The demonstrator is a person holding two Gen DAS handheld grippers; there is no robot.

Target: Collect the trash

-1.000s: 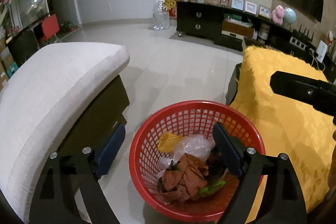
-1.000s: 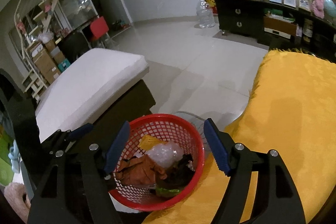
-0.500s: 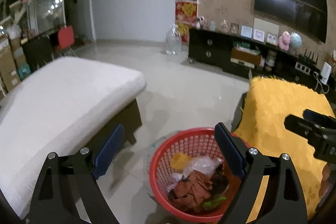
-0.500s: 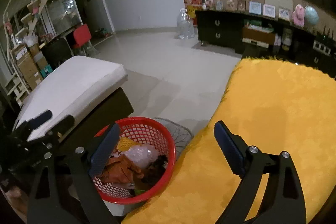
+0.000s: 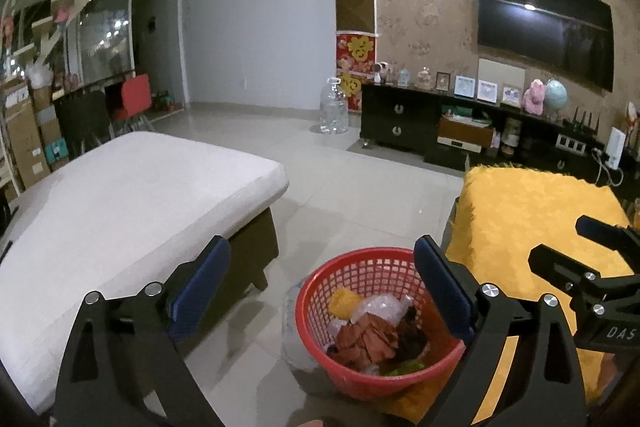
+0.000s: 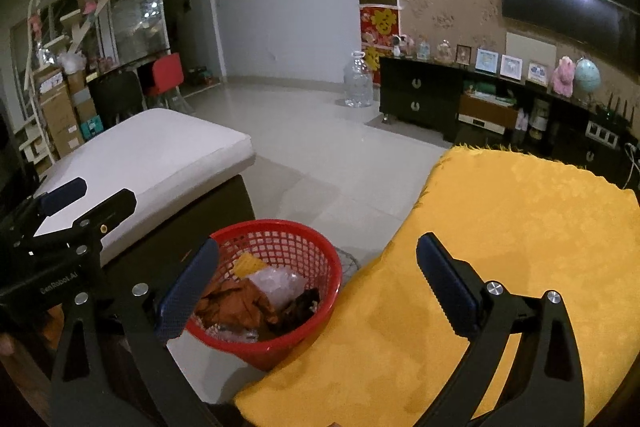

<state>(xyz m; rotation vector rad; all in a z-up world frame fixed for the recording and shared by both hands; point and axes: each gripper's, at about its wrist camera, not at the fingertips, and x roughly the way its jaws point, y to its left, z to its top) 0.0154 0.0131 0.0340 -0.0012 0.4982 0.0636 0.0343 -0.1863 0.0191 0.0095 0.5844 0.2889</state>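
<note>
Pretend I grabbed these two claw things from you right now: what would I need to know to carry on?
Left gripper: jaws have just been opening, now wide, nothing between them.
Right gripper: jaws have just been opening, now wide, nothing between them.
Red basket: on the floor between the white cushioned bench and the yellow-covered table.
Done: orange wrappers, clear plastic and other scraps lie in the basket.
Left: no loose trash shows on the yellow cover or floor; look elsewhere.

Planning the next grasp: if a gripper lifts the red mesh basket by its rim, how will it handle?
The red mesh basket is probably light: thin plastic lattice holding only crumpled wrappers and clear film. The rim likely flexes under a pinch. Held on one side, it may tilt and spill its loose load.
</note>
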